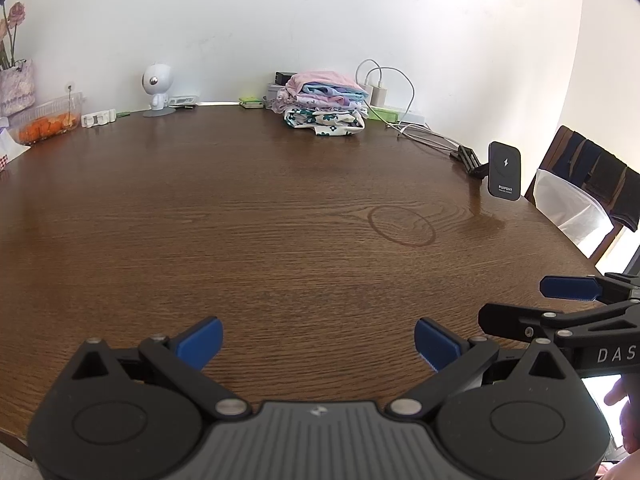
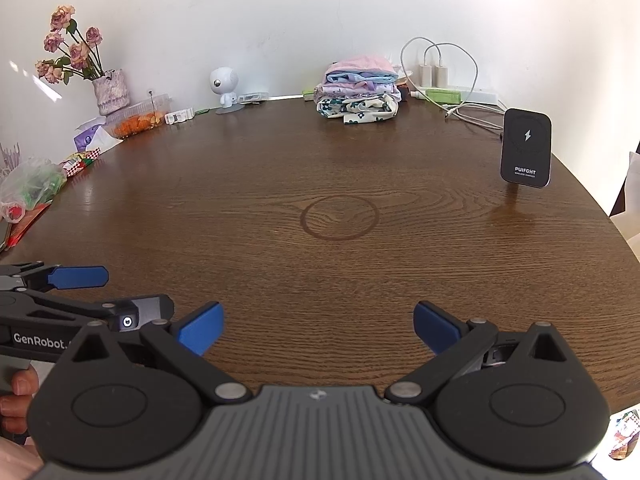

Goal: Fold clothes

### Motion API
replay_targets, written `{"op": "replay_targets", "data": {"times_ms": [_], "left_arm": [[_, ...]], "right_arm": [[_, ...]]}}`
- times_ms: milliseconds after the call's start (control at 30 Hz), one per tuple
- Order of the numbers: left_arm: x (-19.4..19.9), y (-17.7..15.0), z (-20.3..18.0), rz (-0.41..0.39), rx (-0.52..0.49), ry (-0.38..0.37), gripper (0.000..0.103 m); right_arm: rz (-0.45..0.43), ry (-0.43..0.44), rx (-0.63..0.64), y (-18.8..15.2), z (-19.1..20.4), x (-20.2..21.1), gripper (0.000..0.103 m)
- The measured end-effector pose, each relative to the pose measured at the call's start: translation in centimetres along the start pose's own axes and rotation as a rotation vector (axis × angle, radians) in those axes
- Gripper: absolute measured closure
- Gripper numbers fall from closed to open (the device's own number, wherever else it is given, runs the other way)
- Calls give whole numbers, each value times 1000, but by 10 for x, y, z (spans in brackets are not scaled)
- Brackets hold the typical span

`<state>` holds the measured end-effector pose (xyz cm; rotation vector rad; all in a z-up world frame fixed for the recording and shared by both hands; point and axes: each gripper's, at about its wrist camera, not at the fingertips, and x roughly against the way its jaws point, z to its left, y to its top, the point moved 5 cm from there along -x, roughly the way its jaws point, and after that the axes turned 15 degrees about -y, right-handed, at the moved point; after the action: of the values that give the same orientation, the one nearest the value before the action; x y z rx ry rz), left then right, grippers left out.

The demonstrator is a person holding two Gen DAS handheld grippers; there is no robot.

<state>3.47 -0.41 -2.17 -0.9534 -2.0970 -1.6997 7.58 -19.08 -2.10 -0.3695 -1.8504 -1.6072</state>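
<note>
A stack of folded clothes, pink on top and floral at the bottom, rests at the far edge of the brown wooden table against the wall. My left gripper hovers open over the near edge, nothing between its blue pads. My right gripper is open too and holds nothing. Each gripper shows in the other's view: the right one at the right edge, the left one at the left edge. Both are far from the stack.
A black wireless charger stand stands at the right. Cables and plugs lie behind it. A white robot figure, a food box, a vase of flowers and bags line the left. A chair stands at the right.
</note>
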Motion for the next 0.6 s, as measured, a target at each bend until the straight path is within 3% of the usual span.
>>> {"op": "replay_targets", "data": {"times_ms": [600], "left_arm": [[-1,3,0,-3,-3,-1,1]], "right_arm": [[-12,-1,-3,2,-3,-1,0]]}}
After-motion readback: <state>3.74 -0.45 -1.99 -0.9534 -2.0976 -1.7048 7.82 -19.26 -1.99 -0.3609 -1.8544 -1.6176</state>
